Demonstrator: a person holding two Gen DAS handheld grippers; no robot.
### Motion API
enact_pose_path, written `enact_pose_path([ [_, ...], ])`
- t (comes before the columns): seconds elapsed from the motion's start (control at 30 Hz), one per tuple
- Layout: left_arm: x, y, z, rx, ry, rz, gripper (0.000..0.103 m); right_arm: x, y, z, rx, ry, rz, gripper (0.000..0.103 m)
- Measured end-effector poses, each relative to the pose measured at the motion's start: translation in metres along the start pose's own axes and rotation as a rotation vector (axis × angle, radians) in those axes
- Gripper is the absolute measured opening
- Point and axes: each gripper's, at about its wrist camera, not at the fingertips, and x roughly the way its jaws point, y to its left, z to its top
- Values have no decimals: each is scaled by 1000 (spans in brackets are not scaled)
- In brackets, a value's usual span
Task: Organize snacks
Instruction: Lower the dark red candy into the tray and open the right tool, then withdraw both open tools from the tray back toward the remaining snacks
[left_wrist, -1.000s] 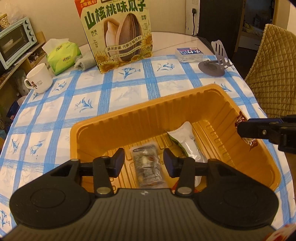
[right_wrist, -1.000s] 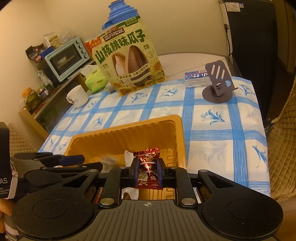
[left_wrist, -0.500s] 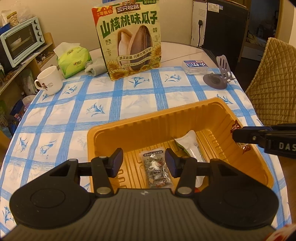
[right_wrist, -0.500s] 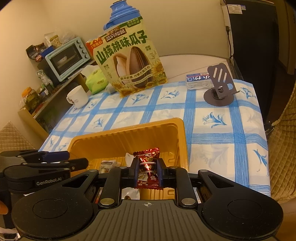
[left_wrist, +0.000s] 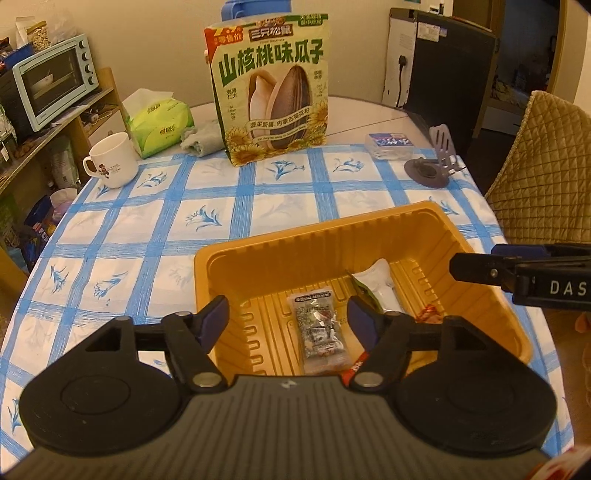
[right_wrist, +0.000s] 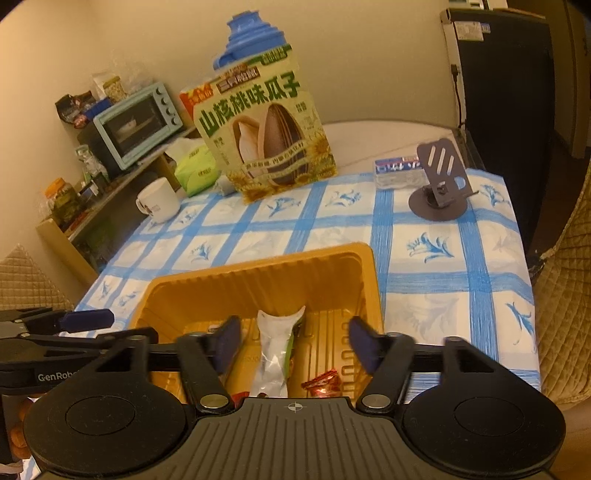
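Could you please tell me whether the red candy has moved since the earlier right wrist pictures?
Yes. The right gripper has just been opening, and the red candy has dropped from between its pads onto the floor of the orange tray.

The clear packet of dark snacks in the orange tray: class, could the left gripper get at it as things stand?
Probably yes. The left gripper, jaws just opened, hangs over the clear packet lying flat in the orange tray, nothing covering it.

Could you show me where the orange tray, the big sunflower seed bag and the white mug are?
orange tray (left_wrist: 369, 240): left wrist view, on its far rim.
sunflower seed bag (left_wrist: 271, 96): left wrist view, middle of its printed front.
white mug (left_wrist: 116, 160): left wrist view, on its side wall.
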Motion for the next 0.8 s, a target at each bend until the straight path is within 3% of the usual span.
enact_pose_path([
  [0.13,-16,1,-2,-7,-22,-28,76,-13,8,-1,-31,0,-4,85],
  [0.3,-43,3,-7,5,-58,-59,79,-40,21,-5,-66,-41,-6,92],
  [0.8,-152,22,-62,48,-143,-133,88,-140,63,-51,-39,-124,-17,93],
])
